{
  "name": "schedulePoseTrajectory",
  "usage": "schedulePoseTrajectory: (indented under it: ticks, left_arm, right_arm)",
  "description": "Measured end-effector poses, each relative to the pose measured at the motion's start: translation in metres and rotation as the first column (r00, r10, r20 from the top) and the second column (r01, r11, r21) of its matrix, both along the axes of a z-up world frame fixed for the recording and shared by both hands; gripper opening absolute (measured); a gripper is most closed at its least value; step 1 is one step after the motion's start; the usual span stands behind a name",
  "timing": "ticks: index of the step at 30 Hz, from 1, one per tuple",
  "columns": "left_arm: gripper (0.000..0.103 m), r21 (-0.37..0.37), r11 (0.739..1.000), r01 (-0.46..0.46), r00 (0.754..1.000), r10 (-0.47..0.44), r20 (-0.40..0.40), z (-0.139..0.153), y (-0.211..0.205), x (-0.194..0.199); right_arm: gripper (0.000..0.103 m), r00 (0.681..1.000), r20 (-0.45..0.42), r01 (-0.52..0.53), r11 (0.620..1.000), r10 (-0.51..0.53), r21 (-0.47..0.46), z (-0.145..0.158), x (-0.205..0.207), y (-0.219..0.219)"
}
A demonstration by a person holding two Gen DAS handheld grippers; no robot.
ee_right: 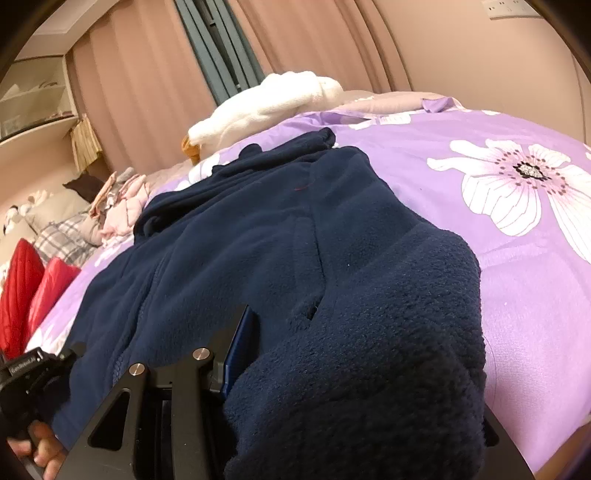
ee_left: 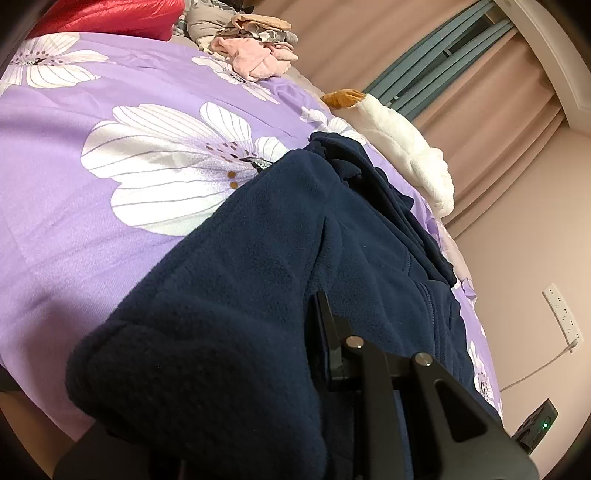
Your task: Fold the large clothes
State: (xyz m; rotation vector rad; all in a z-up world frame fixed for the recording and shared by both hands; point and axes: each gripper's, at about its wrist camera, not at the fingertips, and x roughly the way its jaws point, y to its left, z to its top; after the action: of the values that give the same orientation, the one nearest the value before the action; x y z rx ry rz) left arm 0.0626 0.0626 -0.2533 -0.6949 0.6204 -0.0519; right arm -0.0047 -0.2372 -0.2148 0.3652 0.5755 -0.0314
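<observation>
We hold a dark navy fleece jacket [ee_left: 266, 236] spread across the purple flowered bedspread [ee_left: 74, 177], with its near hem bunched up toward us. In the left wrist view, our left gripper [ee_left: 321, 354] is pressed together on the fleece: one black finger [ee_left: 325, 332] shows beside the fabric, and the thick hem folds over the other side and hides it. In the right wrist view, our right gripper [ee_right: 251, 354] pinches the same jacket [ee_right: 258, 240]; a black finger with a blue pad [ee_right: 236, 347] lies against the cloth, and the heavy hem drapes over the other finger, so we cannot see that one. The jaws there stand partly apart with fleece between them. The rest of the jacket runs away from us toward the far edge of the bed, where its collar end lies crumpled just beside a white fluffy garment [ee_left: 410, 147] resting on that edge. A pile of pink and beige clothes [ee_left: 258, 48] sits at the far corner of the bed, well apart from the jacket, and a red puffy item [ee_left: 110, 14] lies beyond the bedspread near that pile. At the lower left of the right wrist view we see our left hand [ee_right: 40, 446] around its gripper's handle. Pink curtains [ee_right: 314, 37] hang behind the bed
</observation>
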Motion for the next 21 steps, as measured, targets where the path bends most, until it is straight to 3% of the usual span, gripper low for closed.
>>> schedulePoseTrajectory:
  ticks: [21]
  left_arm:
    - [0.021, 0.022, 1.0, -0.012, 1.0, 0.012, 0.003, -0.0003, -0.0008, 0.0016]
  right_arm:
    - [0.042, 1.0, 0.018, -0.008, 1.0, 0.008, -0.022, -0.0006, -0.0018, 0.0004]
